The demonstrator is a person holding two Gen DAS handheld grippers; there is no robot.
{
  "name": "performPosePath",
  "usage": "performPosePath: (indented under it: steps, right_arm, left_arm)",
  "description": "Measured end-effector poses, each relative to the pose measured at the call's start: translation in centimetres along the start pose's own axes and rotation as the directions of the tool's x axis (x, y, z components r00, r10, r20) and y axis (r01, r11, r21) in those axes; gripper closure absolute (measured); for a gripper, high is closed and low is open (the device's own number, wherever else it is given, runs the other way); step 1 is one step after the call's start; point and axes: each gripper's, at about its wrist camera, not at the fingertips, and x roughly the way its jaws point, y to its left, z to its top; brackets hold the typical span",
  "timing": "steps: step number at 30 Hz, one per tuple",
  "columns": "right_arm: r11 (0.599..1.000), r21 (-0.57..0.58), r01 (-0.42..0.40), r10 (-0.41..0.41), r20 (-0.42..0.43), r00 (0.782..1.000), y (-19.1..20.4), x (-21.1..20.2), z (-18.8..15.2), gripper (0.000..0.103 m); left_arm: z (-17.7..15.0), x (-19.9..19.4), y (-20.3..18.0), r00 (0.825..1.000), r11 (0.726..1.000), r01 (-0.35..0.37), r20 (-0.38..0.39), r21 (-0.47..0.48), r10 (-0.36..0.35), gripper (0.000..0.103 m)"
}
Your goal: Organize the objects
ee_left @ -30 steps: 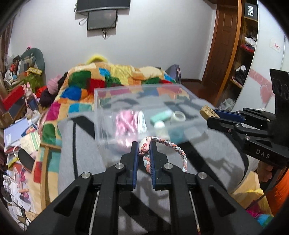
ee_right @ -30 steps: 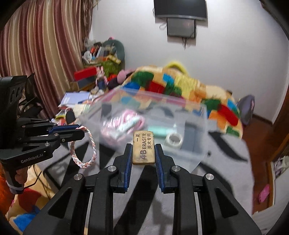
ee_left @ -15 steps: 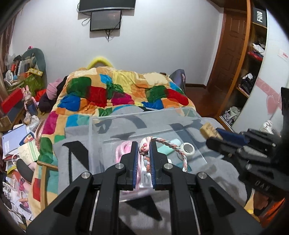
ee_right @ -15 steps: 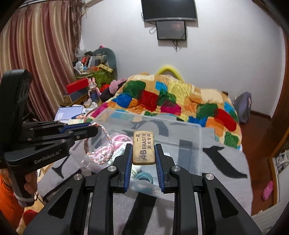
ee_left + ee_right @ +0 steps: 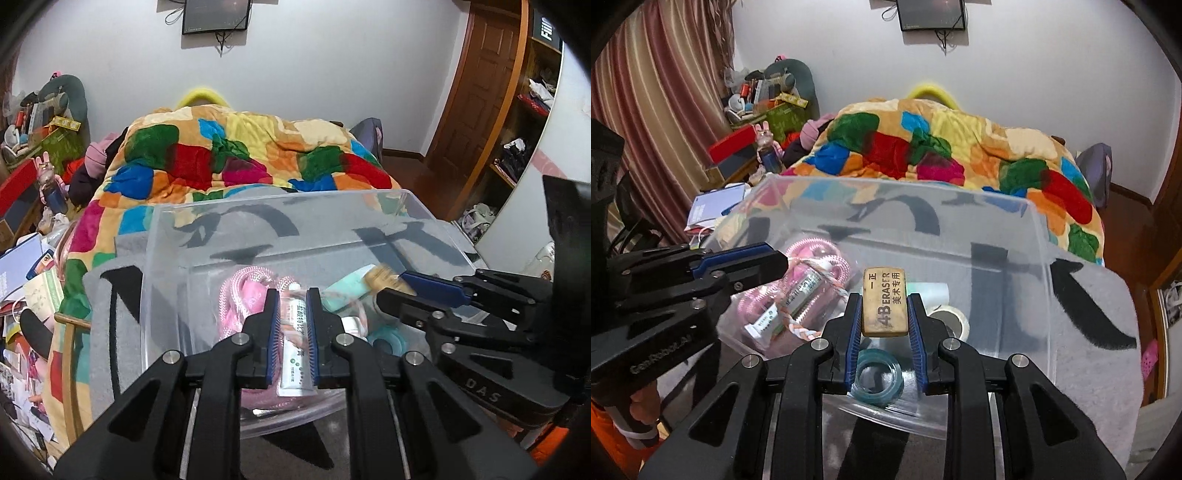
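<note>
A clear plastic bin point(image 5: 280, 221) point(image 5: 1045, 258) sits on a grey blanket. My left gripper point(image 5: 290, 295) hangs over the bin with its jaws a little apart; nothing is between them. The braided pink-and-white bracelet point(image 5: 798, 325) lies in the bin on a white tube point(image 5: 790, 299), below the left gripper point(image 5: 775, 258). My right gripper point(image 5: 884, 295) is shut on a tan eraser point(image 5: 884, 302) over the bin. The eraser also shows in the left wrist view point(image 5: 384, 278), held by the right gripper point(image 5: 397, 284).
The bin holds a pink cord point(image 5: 240, 291), a mint case point(image 5: 349, 288), a teal tape ring point(image 5: 877, 376) and a white tape roll point(image 5: 947, 319). A patchwork quilt point(image 5: 229, 158) lies behind. A cluttered desk point(image 5: 753, 107) stands at left, shelves point(image 5: 524, 110) at right.
Both grippers moved forward and down over the bin. The left gripper opened a little and let go of the bracelet, which now lies in the bin. The right still holds the eraser.
</note>
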Motion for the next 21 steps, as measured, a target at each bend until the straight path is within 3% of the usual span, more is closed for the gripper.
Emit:
performPosePath:
  steps: [2,7,10,15,21]
  right_arm:
    - [1.000,-0.008,0.001,-0.001,-0.003,1.000,0.0,-0.1,-0.1,0.080]
    - [1.000,-0.027,0.014,-0.013,0.032,0.999,0.3,-1.9,0.0,0.072]
    - [0.999,-0.034,0.016,-0.013,0.065,0.998,0.5,-3.5,-0.1,0.070]
    - [1.000,-0.028,0.009,-0.005,0.122,0.992,0.7,-6.2,-0.8,0.044]
    - [0.999,-0.042,0.035,-0.026,0.189,0.982,1.5,-8.8,-2.2,0.022]
  left_arm:
    - [0.0,-0.5,0.0,1.000,1.000,0.000,0.012,-0.003,0.000,0.084]
    - [-0.1,-2.4,0.0,0.999,1.000,0.001,0.053,-0.004,-0.001,0.083]
    - [-0.6,-4.2,0.0,0.996,1.000,0.005,0.090,-0.010,-0.004,0.072]
    - [-1.6,-6.6,0.1,0.990,1.000,-0.002,0.140,-0.011,0.003,0.051]
    - [-3.4,-8.9,-0.6,0.982,0.999,-0.030,0.187,0.018,0.026,0.026]
